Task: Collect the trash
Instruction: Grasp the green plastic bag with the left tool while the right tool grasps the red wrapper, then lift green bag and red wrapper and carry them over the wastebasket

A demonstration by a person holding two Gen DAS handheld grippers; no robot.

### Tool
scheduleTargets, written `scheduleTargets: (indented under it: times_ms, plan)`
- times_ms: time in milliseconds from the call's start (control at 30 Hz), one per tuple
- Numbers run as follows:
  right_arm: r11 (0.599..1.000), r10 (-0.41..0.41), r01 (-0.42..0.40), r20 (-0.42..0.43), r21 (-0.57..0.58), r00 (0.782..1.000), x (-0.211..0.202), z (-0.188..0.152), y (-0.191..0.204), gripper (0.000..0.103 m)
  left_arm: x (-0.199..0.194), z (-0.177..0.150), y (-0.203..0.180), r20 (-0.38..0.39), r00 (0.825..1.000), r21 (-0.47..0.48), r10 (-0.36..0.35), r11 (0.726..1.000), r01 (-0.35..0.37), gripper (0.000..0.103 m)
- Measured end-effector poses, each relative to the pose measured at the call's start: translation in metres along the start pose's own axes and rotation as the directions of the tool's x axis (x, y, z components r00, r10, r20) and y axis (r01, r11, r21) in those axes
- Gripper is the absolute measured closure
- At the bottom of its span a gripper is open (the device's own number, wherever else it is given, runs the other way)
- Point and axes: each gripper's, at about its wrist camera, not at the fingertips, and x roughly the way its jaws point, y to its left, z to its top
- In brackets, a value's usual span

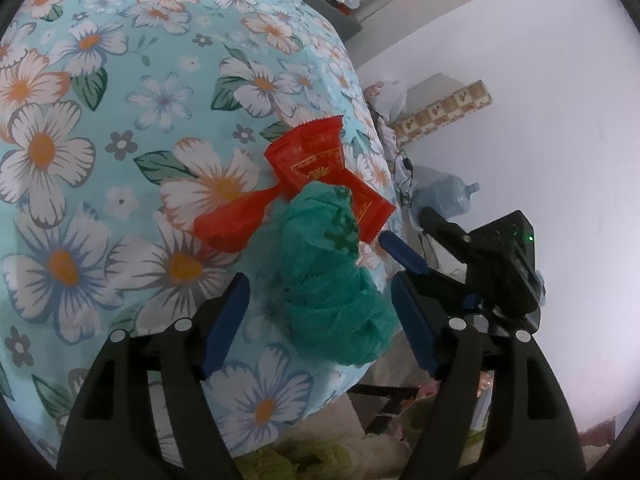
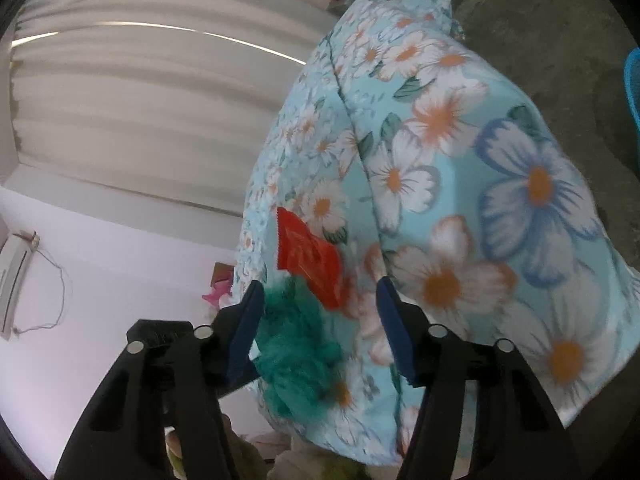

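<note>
While both grippers' jaws stand apart holding nothing, the green net wad (image 1: 332,280) lies between them, red wrappers (image 1: 312,184) beyond.

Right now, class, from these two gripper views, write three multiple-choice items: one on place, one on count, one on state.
1. Where does the green crumpled bag lie?
A on the floral cloth
B on the floor
C on a shelf

2. How many red wrappers are there?
A none
B two
C five

3. How are the left gripper jaws?
A shut
B open
C out of view

Answers: 1 A, the cloth is under it; 2 B, two overlap beside the bag; 3 B, its pads stand clear of the bag.
</note>
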Motion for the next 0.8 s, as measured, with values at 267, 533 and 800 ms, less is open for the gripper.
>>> scheduleTargets:
  times_ms: [267,533,800]
  plan:
    - [0.997,-0.074,0.074,-0.042,0.011,0.996,0.042,0.013,0.000,0.082,0.015,-0.003,-0.015,0.009,0.993,0.035,0.119,0.992,-0.119,0.036]
    - [0.991,-0.133,0.133,0.051,-0.003,0.990,0.021,0.017,0.003,0.097,0.002,-0.009,-0.031,0.071,0.989,0.124,0.133,0.982,-0.141,0.059]
    - [0.963,-0.266,0.268,0.129,0.003,0.955,-0.024,0.002,-0.008,0.096,-0.016,-0.009,-0.041,0.150,0.922,0.254,0.358,0.887,-0.386,0.058]
